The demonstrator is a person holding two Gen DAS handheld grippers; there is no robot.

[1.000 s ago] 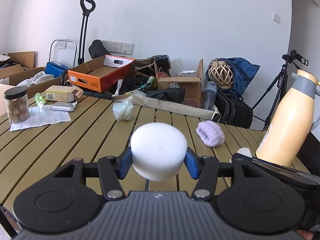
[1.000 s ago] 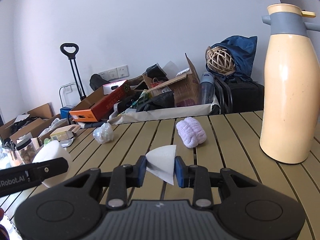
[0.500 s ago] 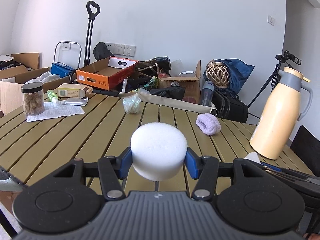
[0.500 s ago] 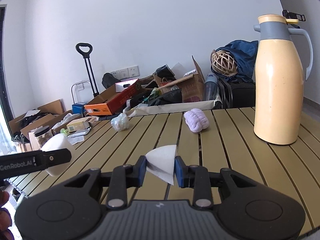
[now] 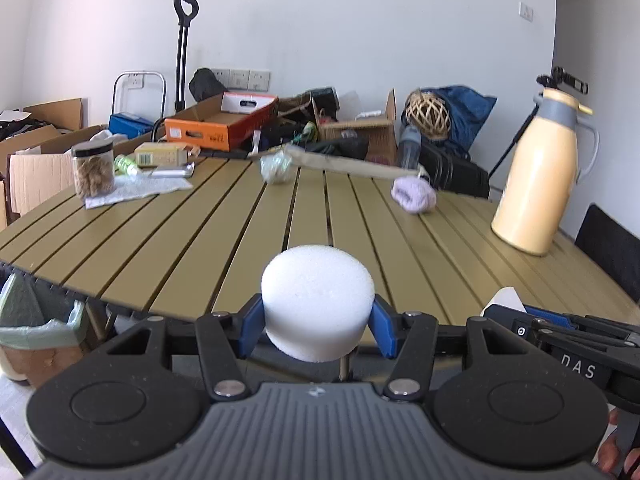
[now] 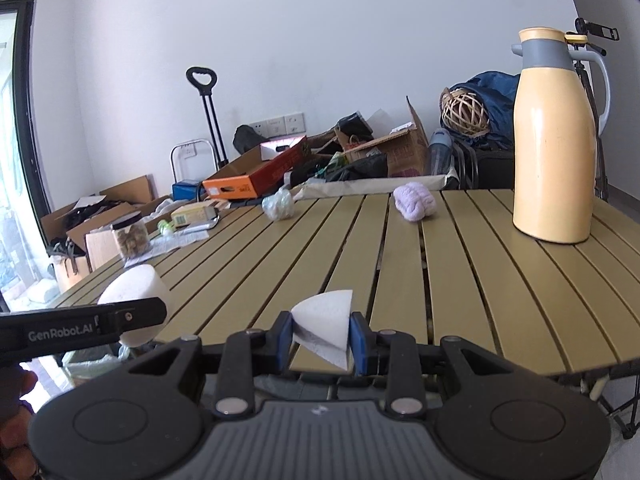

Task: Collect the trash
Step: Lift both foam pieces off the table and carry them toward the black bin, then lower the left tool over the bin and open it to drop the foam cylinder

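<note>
My left gripper (image 5: pixel 318 330) is shut on a white foam puck (image 5: pixel 318 300), held just off the near edge of the slatted table (image 5: pixel 240 232). My right gripper (image 6: pixel 322 338) is shut on a folded white paper scrap (image 6: pixel 326 324), also at the table's near edge. The foam puck (image 6: pixel 136 292) and the left gripper show at the left of the right wrist view. A crumpled plastic wrapper (image 5: pixel 276 168) and a purple cloth ball (image 5: pixel 414 196) lie at the far side. A bin lined with a green bag (image 5: pixel 36 328) stands below the table's left edge.
A yellow thermos (image 5: pixel 540 176) stands at the right of the table. A jar of snacks (image 5: pixel 93 172) on a paper sheet, a small box (image 5: pixel 160 156) and a green bottle sit at the far left. Boxes, bags and a trolley crowd the floor behind.
Both grippers have drawn back from over the table to its near edge, still holding the foam puck and the paper. The bin has come into view at lower left.
</note>
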